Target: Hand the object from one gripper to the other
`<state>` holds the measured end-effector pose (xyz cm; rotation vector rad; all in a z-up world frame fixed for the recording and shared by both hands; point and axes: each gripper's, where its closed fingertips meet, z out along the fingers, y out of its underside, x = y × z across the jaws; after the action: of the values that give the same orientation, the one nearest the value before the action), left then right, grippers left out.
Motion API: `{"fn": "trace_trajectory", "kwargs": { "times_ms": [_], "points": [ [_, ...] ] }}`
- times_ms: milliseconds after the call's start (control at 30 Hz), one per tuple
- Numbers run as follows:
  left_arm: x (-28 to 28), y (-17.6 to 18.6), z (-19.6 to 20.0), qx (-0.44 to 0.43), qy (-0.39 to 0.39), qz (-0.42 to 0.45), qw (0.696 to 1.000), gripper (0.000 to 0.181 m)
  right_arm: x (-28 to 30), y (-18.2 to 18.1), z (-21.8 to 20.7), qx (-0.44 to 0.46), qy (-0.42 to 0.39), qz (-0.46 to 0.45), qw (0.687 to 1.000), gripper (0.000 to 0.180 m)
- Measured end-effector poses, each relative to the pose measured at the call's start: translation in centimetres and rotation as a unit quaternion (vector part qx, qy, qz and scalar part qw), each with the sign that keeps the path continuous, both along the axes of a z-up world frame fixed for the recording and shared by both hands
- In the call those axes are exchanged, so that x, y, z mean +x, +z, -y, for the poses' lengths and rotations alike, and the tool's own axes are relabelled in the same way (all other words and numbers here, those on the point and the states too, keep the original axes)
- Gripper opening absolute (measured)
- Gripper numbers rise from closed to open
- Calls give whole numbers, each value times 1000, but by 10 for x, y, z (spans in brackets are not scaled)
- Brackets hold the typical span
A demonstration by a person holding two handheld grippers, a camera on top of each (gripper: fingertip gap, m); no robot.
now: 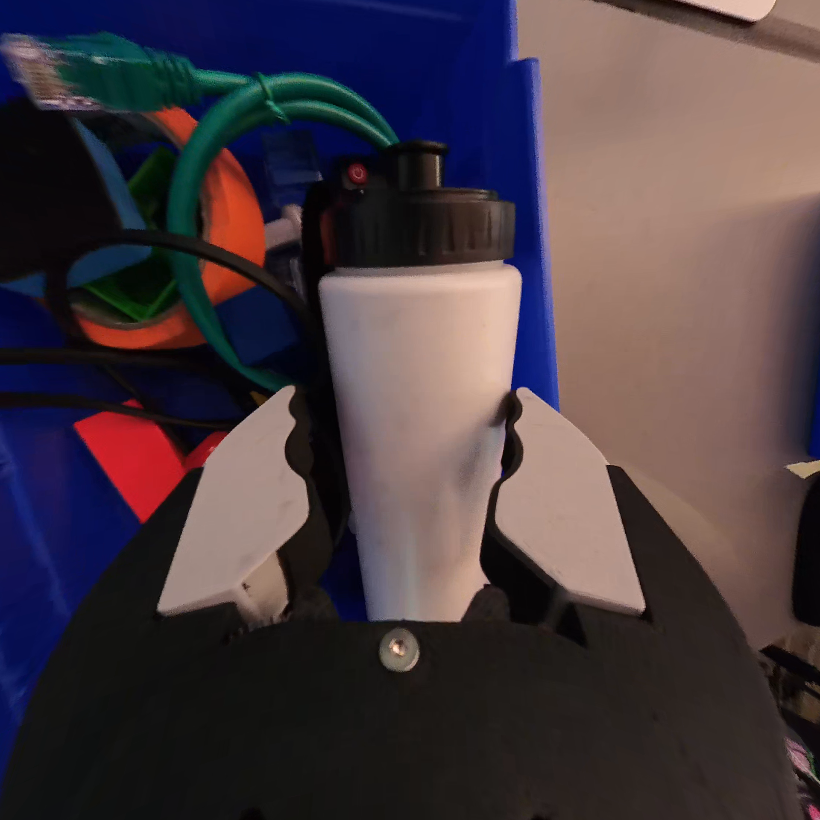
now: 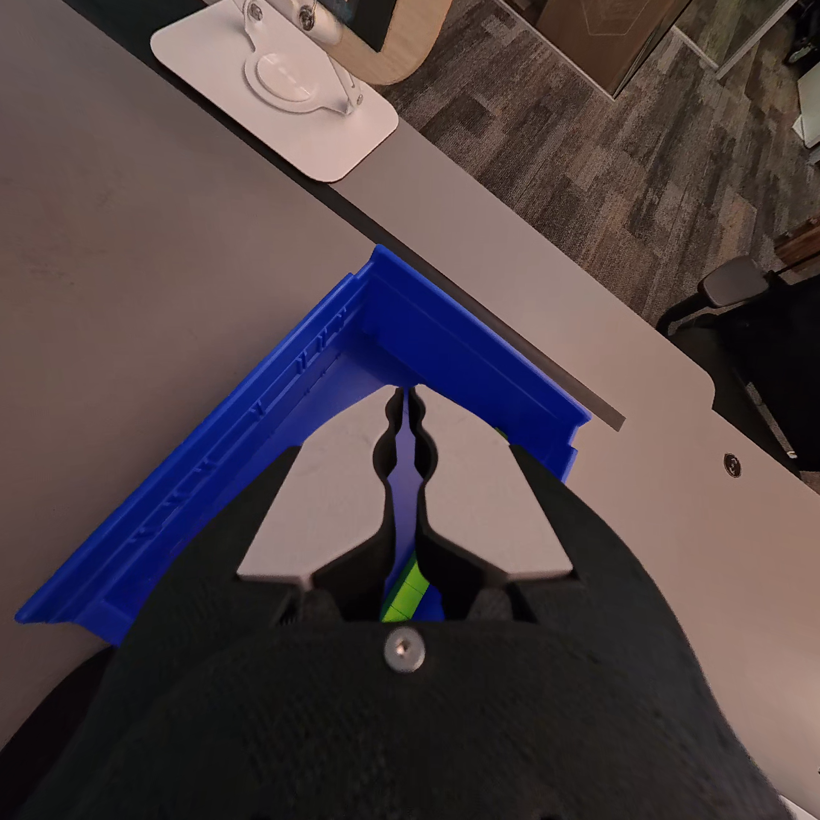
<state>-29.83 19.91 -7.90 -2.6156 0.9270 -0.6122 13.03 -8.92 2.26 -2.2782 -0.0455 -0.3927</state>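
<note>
A white bottle (image 1: 417, 355) with a black screw cap and spout stands upright between the fingers of my left gripper (image 1: 404, 399). The jaws press its lower body, with a dent by the right pad. The bottle is over the right side of a blue bin (image 1: 528, 222). My right gripper (image 2: 406, 390) is shut and empty, its tips almost touching. It hovers over a corner of the blue bin (image 2: 443, 328), which lies on the grey table. The bottle does not show in the right wrist view.
The bin holds a green network cable (image 1: 248, 102), an orange tape roll (image 1: 230, 230), black cables, a red item (image 1: 128, 452) and green blocks (image 2: 406, 594). A white monitor stand base (image 2: 275, 97) sits near the table's far edge. A black chair (image 2: 754, 324) stands beyond the table. The tips of one gripper are about 55 cm away from the tips of the other.
</note>
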Motion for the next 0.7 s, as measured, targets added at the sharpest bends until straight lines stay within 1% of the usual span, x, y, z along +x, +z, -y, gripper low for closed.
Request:
{"fn": "trace_trajectory", "kwargs": {
  "times_ms": [67, 133, 233, 433, 533, 700],
  "points": [
    [3, -4, -1, -8, -8, 0, 1000, 85, 0, -1, 1, -3, 1, 1, 1000, 3],
    [4, -3, -3, -16, 2, 11, 1000, 84, 0, -1, 1, -6, 3, 3, 1000, 3],
    [7, -2, -3, -28, 3, 31, 999, 77, 2, -2, 3, -13, 4, 11, 1000, 3],
    [7, 5, -2, -16, -2, 28, 999, 76, 1, -3, 5, -16, 7, 13, 1000, 3],
    [5, 23, 0, 13, 6, 36, 999, 76, 0, -2, 5, -14, 10, 14, 1000, 3],
    [0, 68, 7, 90, 16, 66, 994, 76, 0, -4, 6, -21, 12, 20, 1000, 3]
  ]
}}
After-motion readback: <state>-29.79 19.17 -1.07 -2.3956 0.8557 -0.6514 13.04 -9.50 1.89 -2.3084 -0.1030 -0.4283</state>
